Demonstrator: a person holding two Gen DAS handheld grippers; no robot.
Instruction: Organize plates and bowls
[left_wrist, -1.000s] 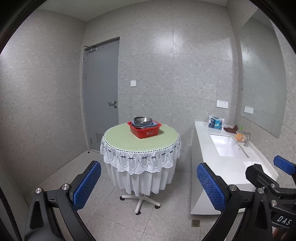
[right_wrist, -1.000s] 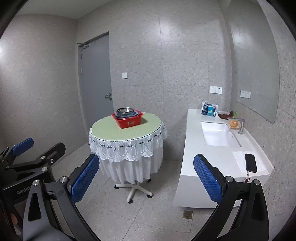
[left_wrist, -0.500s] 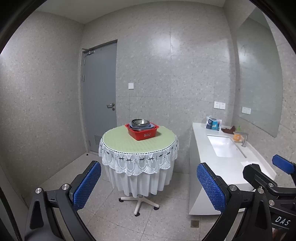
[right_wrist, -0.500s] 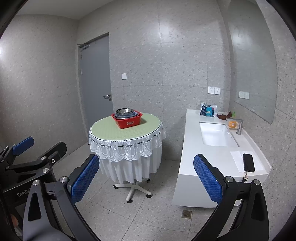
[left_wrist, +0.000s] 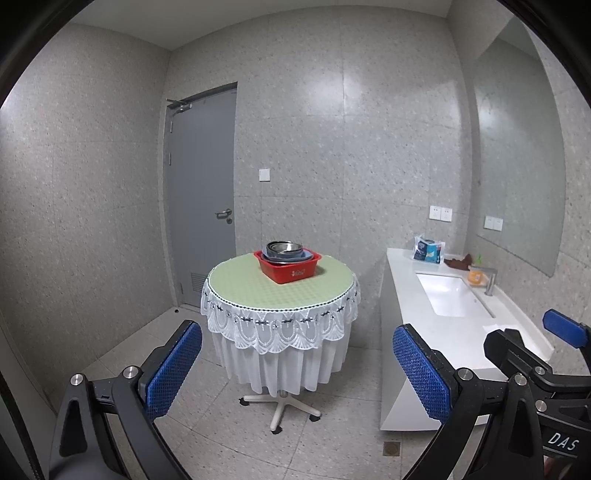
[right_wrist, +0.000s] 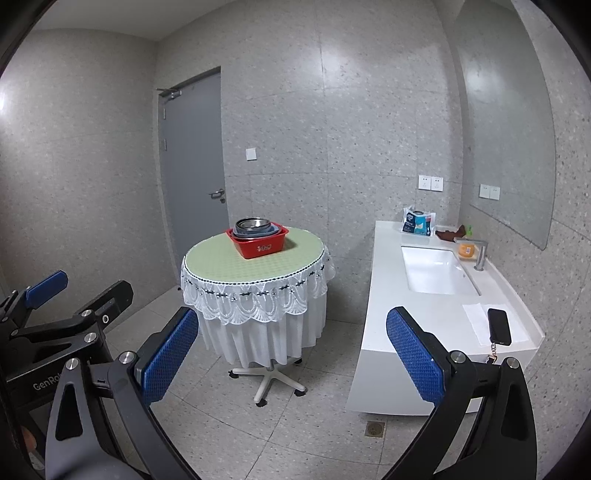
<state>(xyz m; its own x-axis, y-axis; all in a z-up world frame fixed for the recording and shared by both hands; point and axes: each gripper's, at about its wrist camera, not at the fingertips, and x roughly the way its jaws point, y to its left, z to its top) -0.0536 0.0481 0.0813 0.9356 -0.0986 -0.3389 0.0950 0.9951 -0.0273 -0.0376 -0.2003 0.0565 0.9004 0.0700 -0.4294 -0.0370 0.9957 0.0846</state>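
Counter (right_wrist: 424, 317) with sink (right_wrist: 432, 273) at right. Round table (left_wrist: 258, 291) mid-room; red bin (left_wrist: 288, 267) on its far side, bowls (left_wrist: 284, 251) stacked inside. Left gripper (left_wrist: 297, 369) and right gripper (right_wrist: 291, 354) both spread wide, holding nothing, well short of table. Phone (right_wrist: 499, 326) on counter.

Both cameras are pulling back and tilting: in the left wrist view the round table (left_wrist: 280, 291) with its red basin (left_wrist: 288, 267) is sliding from about 12 o'clock toward 11 and shrinking, while the white counter (left_wrist: 458, 332) at 3 o'clock is showing more floor beneath it.
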